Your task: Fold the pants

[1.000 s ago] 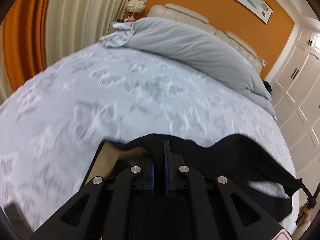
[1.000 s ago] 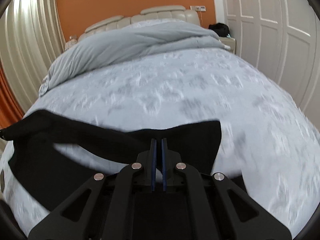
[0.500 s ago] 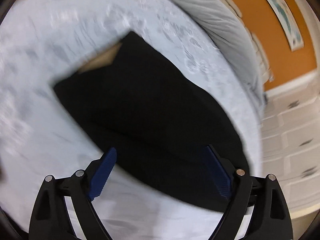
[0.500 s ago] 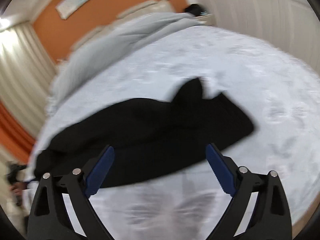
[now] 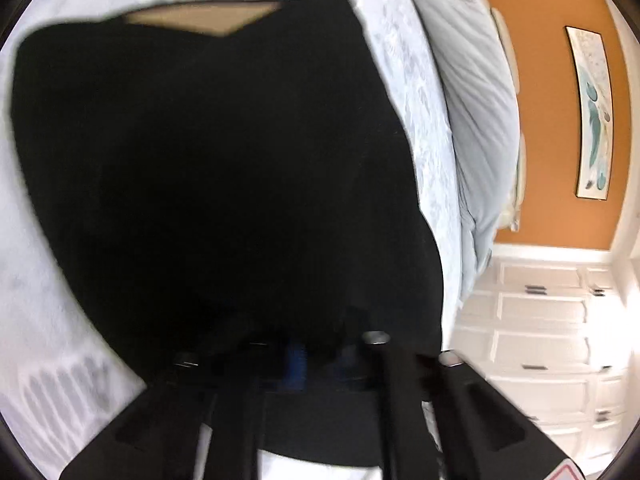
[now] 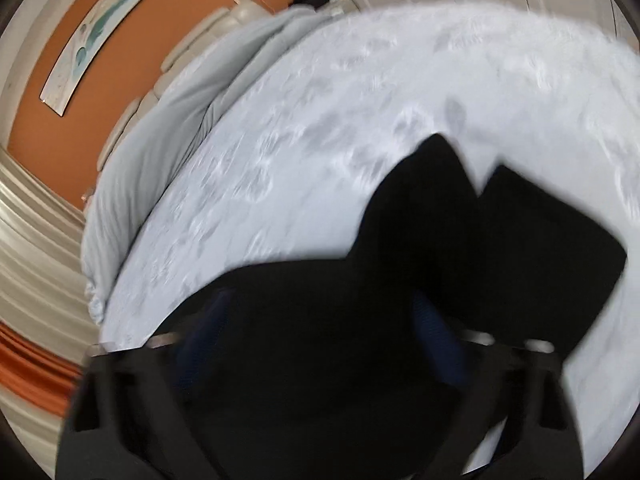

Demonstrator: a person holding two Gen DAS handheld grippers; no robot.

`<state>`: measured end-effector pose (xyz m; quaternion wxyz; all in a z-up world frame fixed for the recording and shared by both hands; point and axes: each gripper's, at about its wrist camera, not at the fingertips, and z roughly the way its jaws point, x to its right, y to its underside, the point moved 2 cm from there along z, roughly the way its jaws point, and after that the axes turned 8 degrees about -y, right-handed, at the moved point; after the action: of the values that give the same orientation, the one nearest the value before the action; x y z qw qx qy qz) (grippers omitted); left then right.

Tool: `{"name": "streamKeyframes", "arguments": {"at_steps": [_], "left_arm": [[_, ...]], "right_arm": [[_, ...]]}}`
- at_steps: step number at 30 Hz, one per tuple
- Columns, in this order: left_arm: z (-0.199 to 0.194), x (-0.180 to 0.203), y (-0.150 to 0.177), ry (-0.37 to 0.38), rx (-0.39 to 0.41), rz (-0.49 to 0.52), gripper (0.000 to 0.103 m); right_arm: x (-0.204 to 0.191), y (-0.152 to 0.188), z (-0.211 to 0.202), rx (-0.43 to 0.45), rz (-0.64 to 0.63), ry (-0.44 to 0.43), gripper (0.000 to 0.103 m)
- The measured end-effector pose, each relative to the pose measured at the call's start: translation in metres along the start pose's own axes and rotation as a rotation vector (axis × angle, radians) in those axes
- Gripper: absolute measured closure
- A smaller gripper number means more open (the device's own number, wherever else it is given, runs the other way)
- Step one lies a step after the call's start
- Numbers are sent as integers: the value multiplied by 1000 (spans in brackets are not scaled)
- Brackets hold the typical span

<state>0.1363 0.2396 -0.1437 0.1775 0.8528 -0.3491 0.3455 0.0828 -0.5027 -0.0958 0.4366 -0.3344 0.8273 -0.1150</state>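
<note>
Black pants (image 5: 224, 168) flat on bed (image 6: 360, 92), left hand-held gripper (image 5: 296, 360) closed at pants' 6 o'clock edge, right hand-held gripper (image 6: 320, 332) partly open, just been closing, pants between fingers.

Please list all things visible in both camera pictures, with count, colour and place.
pants: one, black, lying on the bed
sheet: one, pale with a leaf pattern, covering the bed
duvet: one, light grey, bunched at the head of the bed
picture: one, white and teal, on the orange wall
wardrobe: one, white, beside the bed
curtains: cream and orange, at the side
left claw: one, black with blue pads, shut at the pants' near edge
right claw: one, same colours, jaws apart over the pants, just been closing
</note>
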Motion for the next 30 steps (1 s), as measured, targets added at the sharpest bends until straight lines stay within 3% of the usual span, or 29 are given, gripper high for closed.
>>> {"name": "streamKeyframes", "arguments": {"at_steps": [1,2,4,6,8,10,11,13,15,17,18,19,20,22,24,25,26,27,28,29,30], "left_arm": [[1,0,-2,-5,-8,9,99],[0,4,-5,-10,-10,43,100],[-18,23,-6,17,37,136,100],[-45,49,-6,70,128,256,100],[-71,63,-4,83,195,343,100],[-73,56,-6,18,199,351,100],[-64,45,-8,-58,179,332,100],[-37,18,-9,-179,78,267,100],[-29,5,-6,-176,37,225,98],[-37,8,1,-177,69,244,91],[-38,10,0,-179,78,257,70],[-41,13,2,-171,86,264,57],[-41,15,3,-157,109,259,40],[-48,19,0,-153,139,246,33],[-44,21,-9,-168,132,233,30],[-40,22,-10,-175,132,215,30],[-36,20,-13,-173,136,205,31],[-33,22,-14,-166,142,204,34],[-34,24,-12,-162,156,212,40],[-36,25,-12,-153,169,228,74],[-33,24,-12,-147,173,241,100]], "right_arm": [[1,-2,8,-25,10,-1,95],[-1,-3,7,-19,30,-37,95],[-31,-15,-28,80,-53,-133,95],[-55,-25,-68,175,-142,-206,99],[-48,-29,-89,201,-172,-167,99],[-7,-22,-68,113,-107,-50,99],[21,-15,-52,44,-50,5,98],[56,-2,-25,-66,37,72,98],[62,7,-19,-104,34,68,94],[49,10,-30,-93,6,57,82],[42,9,-32,-83,-4,29,69],[38,8,-32,-72,-9,14,30],[35,5,-33,-61,-13,19,11],[30,7,-32,-46,-31,21,12],[32,5,-29,-47,-25,12,19],[32,6,-25,-45,-22,17,33],[34,5,-17,-50,-21,21,56],[34,4,-13,-48,-17,30,72],[33,1,-14,-44,-14,35,100],[27,-2,-23,-19,-14,7,100],[15,-9,-36,29,-36,-19,100]]}}
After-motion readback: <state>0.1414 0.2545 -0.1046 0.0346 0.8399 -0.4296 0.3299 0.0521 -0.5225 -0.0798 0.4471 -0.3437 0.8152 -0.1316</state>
